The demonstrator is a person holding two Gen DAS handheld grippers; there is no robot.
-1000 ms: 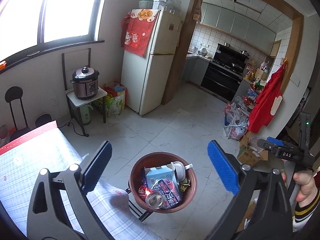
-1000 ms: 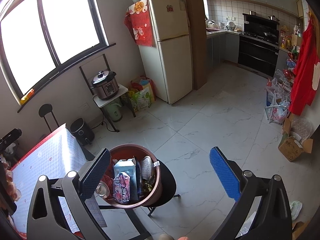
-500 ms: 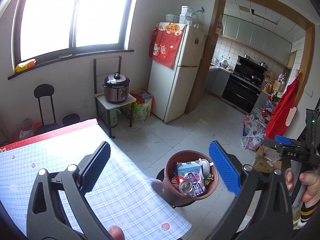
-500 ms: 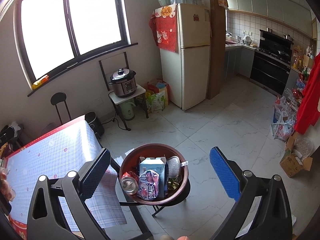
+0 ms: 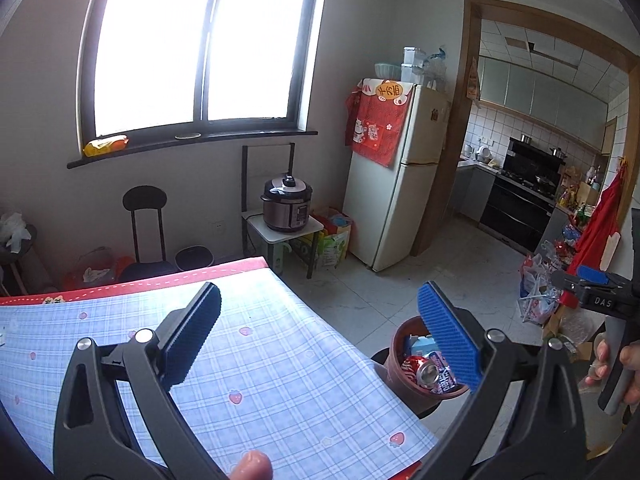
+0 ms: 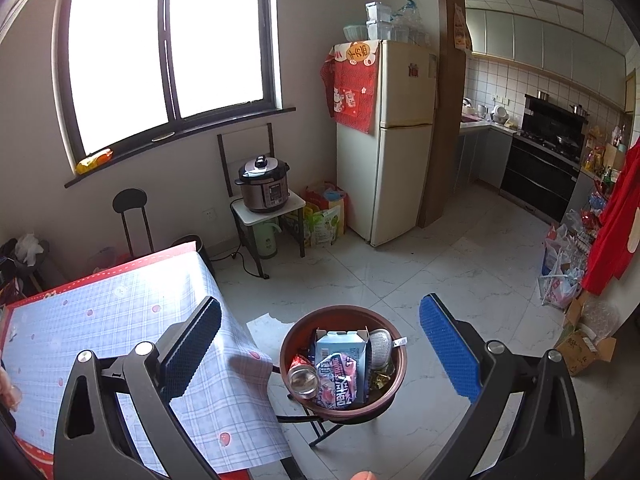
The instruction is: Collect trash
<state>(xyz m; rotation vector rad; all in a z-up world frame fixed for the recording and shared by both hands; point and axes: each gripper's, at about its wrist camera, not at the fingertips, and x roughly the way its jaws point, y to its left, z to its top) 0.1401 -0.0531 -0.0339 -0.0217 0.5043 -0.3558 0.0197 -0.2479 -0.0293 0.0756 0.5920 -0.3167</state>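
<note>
A brown round bin (image 6: 298, 330) stands on a black folding stool beside the table's corner. It holds a blue carton (image 6: 340, 350), a crushed can (image 6: 304, 380), a pink wrapper (image 6: 336, 380) and other trash. In the left wrist view the bin (image 5: 404, 376) shows partly behind my right finger, with the can (image 5: 428, 372) inside. My left gripper (image 5: 318, 336) is open and empty above the table. My right gripper (image 6: 320, 344) is open and empty above the bin. The right gripper also shows in the left wrist view (image 5: 592, 288), held by a hand.
The table has a blue checked cloth (image 5: 260, 380) with a red border (image 6: 100, 272). Beyond stand a pressure cooker (image 6: 262, 188) on a small stand, a fridge (image 6: 400, 144), a black stool (image 5: 146, 224), bags and boxes (image 6: 580, 344) at right, and the kitchen doorway.
Both grippers have drawn back and swung left. The table now fills more of the left wrist view, and the bin has shifted right. Both grippers stay open.
</note>
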